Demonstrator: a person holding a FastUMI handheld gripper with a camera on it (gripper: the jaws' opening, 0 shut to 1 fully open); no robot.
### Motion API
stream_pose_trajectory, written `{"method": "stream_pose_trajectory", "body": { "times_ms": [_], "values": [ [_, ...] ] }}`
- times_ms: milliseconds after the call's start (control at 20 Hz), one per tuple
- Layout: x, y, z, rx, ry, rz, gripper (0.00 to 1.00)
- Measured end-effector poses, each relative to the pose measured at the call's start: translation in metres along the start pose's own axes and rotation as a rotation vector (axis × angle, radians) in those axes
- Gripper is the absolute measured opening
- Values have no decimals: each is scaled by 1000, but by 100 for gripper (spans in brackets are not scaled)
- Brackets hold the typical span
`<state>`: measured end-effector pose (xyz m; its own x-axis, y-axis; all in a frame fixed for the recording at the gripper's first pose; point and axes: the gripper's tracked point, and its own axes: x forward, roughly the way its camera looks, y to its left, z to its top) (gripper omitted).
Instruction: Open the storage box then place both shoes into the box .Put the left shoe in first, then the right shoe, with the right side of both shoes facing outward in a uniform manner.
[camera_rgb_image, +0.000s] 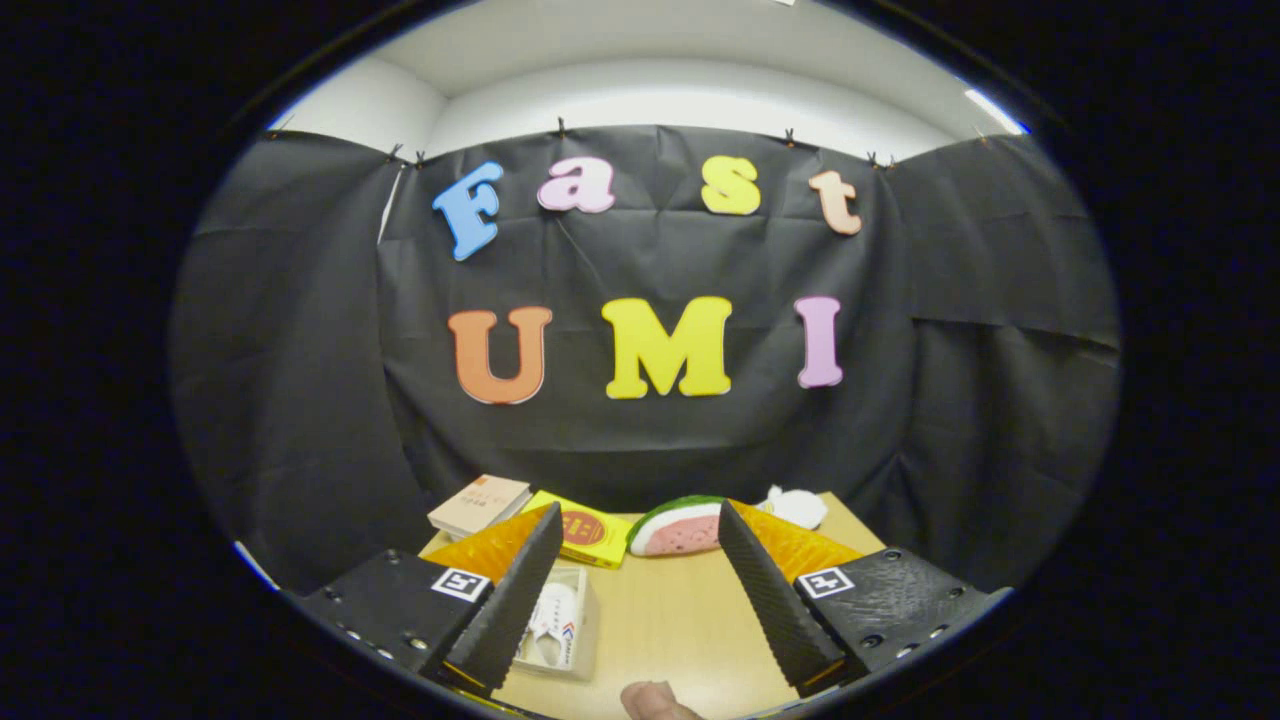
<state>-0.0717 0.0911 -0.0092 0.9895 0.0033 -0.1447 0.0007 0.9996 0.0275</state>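
Scene: A wooden table (670, 620) stands in front of a black cloth wall, seen from a camera riding on a hand-held gripper (635, 590) that looks forward and slightly upward, so most of the picture is wall.

Fingers: The two black ridged fingers are spread wide apart with nothing between them but bare table; they hold nothing.

Storage box: A clear storage box (565, 625) sits on the table just inside the left finger, partly hidden behind it. Whether its lid is on or off cannot be told from here.

Shoes: Something white with red and blue marks (553, 615) shows through the box wall and looks like a shoe, though it is too hidden to be sure, and which shoe it would be cannot be told.

Other things on the table: Beyond the fingers lie a tan book (480, 503), a yellow packet with a red round mark (590, 533), a watermelon-slice toy (680, 527) and a white soft object (797, 507). All are well apart from the box.

Person: A fingertip (655, 700) shows at the near edge, between the two fingers.

Step in hand: Judging by the open, empty fingers held above the table, the gripper seems to be between actions, either about to begin on the box or near the end of loading it; the picture does not settle which.

Next move: It likely calls for tilting the gripper down toward the box, bringing the box and any remaining shoe fully into sight before closing on anything.
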Motion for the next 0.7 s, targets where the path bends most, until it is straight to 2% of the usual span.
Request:
{"method": "stream_pose_trajectory", "body": {
  "times_ms": [150, 300, 450, 700],
  "values": [
    [-18, -16, 33, -27, -83, 21, 95],
    [-49, -34, 33, 8, -95, 33, 95],
    [-60, -51, 25, 30, -85, 28, 95],
    [-79, -53, 16, 72, -64, 47, 96]
  ]
}}
